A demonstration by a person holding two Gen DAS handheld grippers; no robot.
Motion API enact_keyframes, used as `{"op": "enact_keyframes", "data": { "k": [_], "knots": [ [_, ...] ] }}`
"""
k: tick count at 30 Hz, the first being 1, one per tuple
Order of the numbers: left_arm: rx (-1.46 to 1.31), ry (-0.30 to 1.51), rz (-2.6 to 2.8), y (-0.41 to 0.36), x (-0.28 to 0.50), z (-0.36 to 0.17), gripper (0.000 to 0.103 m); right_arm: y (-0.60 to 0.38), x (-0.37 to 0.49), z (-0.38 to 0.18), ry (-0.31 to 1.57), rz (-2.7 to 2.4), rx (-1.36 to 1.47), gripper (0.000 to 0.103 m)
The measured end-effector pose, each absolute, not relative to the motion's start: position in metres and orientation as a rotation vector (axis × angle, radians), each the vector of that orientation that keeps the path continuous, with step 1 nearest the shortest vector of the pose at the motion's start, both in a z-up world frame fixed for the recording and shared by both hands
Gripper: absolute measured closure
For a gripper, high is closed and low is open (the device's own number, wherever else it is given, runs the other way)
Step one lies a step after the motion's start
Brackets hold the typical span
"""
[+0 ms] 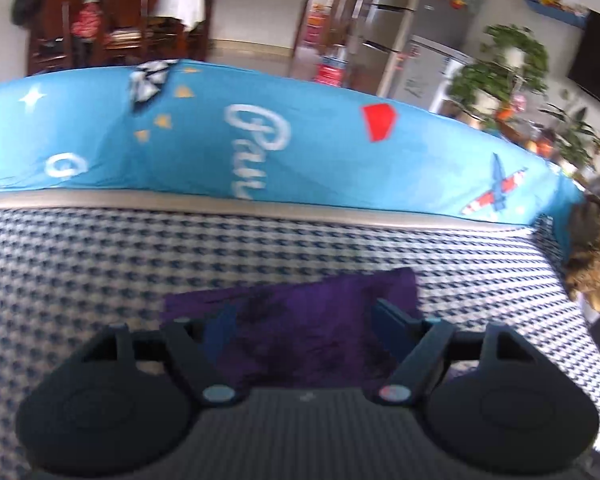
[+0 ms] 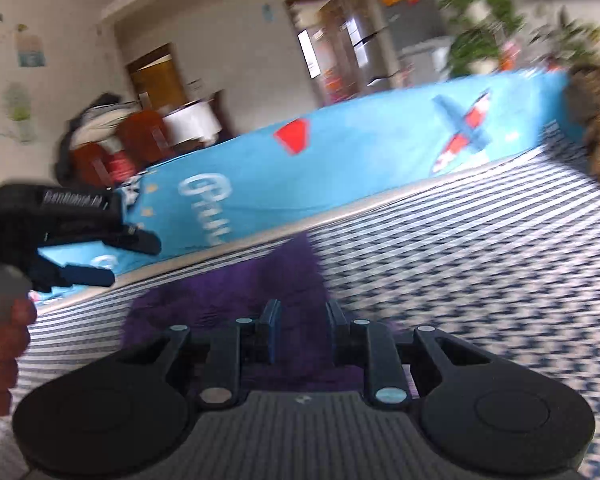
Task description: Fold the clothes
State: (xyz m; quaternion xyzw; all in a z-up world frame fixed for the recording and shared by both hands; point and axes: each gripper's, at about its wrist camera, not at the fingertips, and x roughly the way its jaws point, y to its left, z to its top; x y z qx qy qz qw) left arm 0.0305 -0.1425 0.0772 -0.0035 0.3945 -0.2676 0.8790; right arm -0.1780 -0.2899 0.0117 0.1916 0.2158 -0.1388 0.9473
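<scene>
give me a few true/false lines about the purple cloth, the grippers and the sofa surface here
1. The purple cloth lies on a blue-and-white houndstooth cushion. True.
2. The left gripper is clamped on the cloth. False: its jaws stand wide apart, with the cloth lying below them.
3. A bright blue printed sheet covers the sofa back. True.
4. The right gripper has its jaws spread as wide as the left's. False: they stand close together with a narrow gap.
5. The cloth is red. False: it is purple.
</scene>
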Motion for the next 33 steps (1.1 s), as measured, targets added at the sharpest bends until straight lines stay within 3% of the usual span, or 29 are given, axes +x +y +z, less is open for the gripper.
{"op": "enact_keyframes", "data": {
  "k": [3,17,24,33],
  "knots": [
    [0.022,0.821,-0.495,-0.12,0.036,0.07,0.019,-0.294,-0.164,0.011,0.44,-0.229,0.364,0.082],
    [-0.062,0.922,-0.377,-0.081,0.081,-0.001,0.018,-0.336,-0.084,-0.008,0.553,-0.087,0.363,0.082],
    [-0.072,0.898,-0.341,-0.086,0.101,-0.023,0.003,-0.353,-0.058,-0.039,0.628,-0.134,0.38,0.082],
    [-0.097,0.938,-0.304,-0.092,0.125,-0.035,0.001,-0.36,-0.035,-0.056,0.674,-0.203,0.361,0.099]
  ]
}}
